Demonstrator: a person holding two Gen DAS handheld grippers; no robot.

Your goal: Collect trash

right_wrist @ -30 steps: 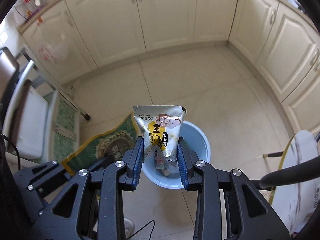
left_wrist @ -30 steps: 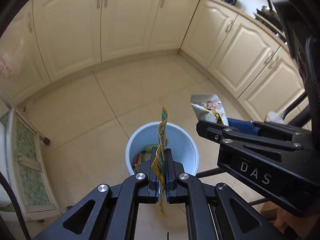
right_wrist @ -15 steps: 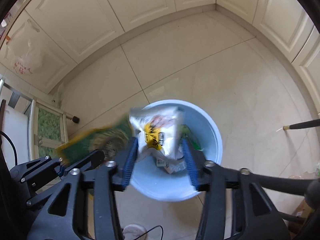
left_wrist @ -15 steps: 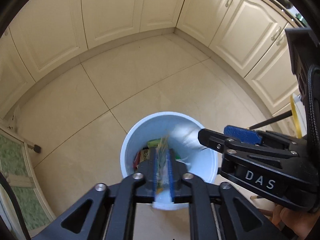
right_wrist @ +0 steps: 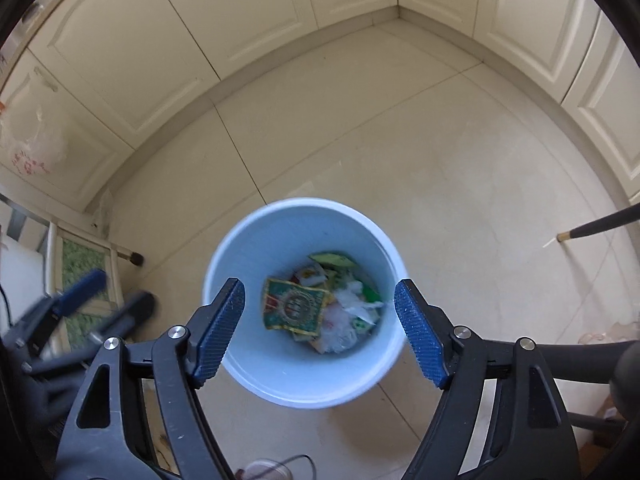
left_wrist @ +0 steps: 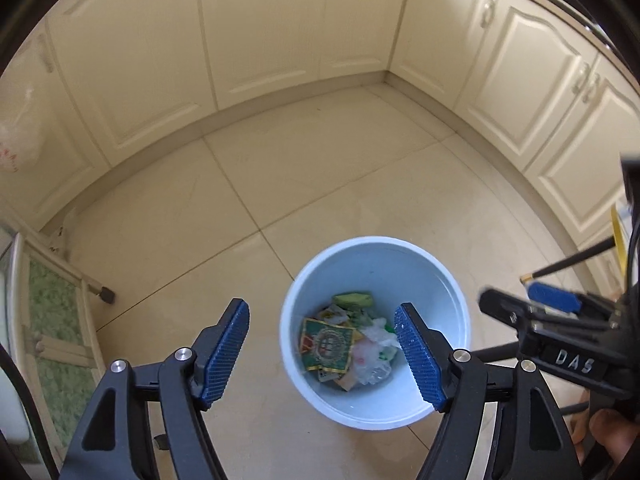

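A pale blue bin (left_wrist: 440,276) (right_wrist: 256,240) stands on the tiled floor, holding several wrappers. A green and gold wrapper (left_wrist: 326,344) (right_wrist: 294,304) lies on top, beside a whitish crumpled pouch (left_wrist: 374,354) (right_wrist: 352,312). My left gripper (left_wrist: 322,356) hovers above the bin's left rim, its jaws opening with nothing between the blue pads. My right gripper (right_wrist: 320,328) hangs directly over the bin, jaws also opening and empty. In the left wrist view the right gripper (left_wrist: 536,304) shows at the right edge. In the right wrist view the left gripper (right_wrist: 104,300) appears blurred at the left.
Cream cabinets (left_wrist: 280,24) line the back and right walls. A stool with a green cushion (left_wrist: 56,320) (right_wrist: 80,260) stands left of the bin. A thin dark chair leg (right_wrist: 596,224) reaches in from the right. A plastic bag (right_wrist: 28,148) hangs on the left cabinet.
Both grippers sank toward the bin and spread their jaws. The green-gold wrapper dropped from the left gripper and the white-yellow pouch from the right; both now lie inside the bin.
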